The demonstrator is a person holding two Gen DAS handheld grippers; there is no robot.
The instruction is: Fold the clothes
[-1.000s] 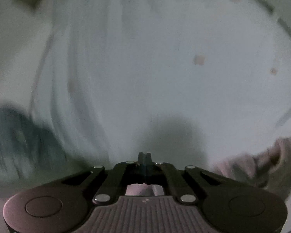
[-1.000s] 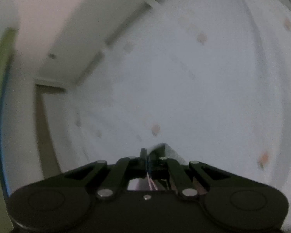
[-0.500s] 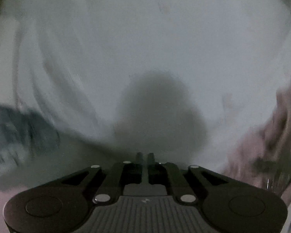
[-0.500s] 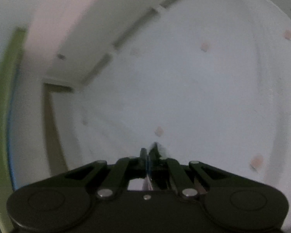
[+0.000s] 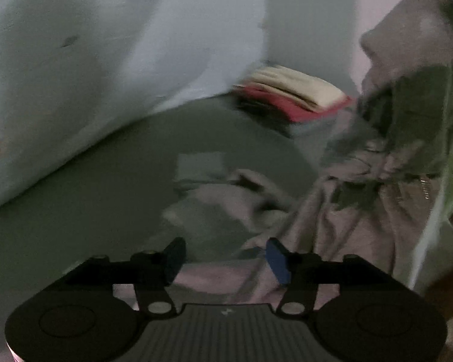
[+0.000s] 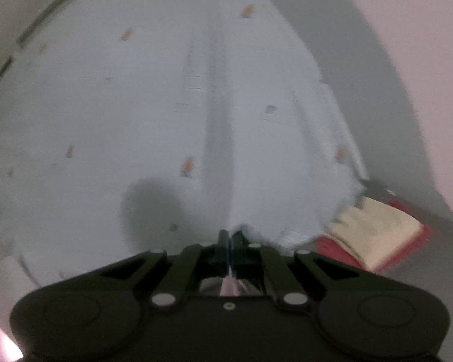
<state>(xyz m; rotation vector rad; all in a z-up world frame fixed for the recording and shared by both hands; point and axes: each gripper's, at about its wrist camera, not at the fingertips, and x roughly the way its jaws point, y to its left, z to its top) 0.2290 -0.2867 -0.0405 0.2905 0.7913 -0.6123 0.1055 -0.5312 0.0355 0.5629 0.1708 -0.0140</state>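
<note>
Two grippers are in view, one per wrist camera. The left gripper (image 5: 226, 258) has its jaws spread wide with nothing between them, hovering above a grey surface (image 5: 84, 199). The right gripper (image 6: 230, 238) has its jaws pressed together on a bunched edge of the white garment (image 6: 136, 105), which fans out ahead of it with a long crease running away from the pinch.

One white garment shows, printed with small orange marks; about seven of these marks can be counted in the right wrist view. In the left wrist view the same garment (image 5: 105, 60) fills the upper left, its lower edge above the grey surface.

One folded stack (image 6: 374, 235) lies just right of the white garment: a cream piece on top of a red one. The left camera sees that stack (image 5: 296, 93) beyond the open jaws.

One crumpled pinkish garment (image 5: 317, 235) with dark leaf-like print lies in a heap at the right, directly ahead of the left gripper's right finger. Motion blur softens most edges.
</note>
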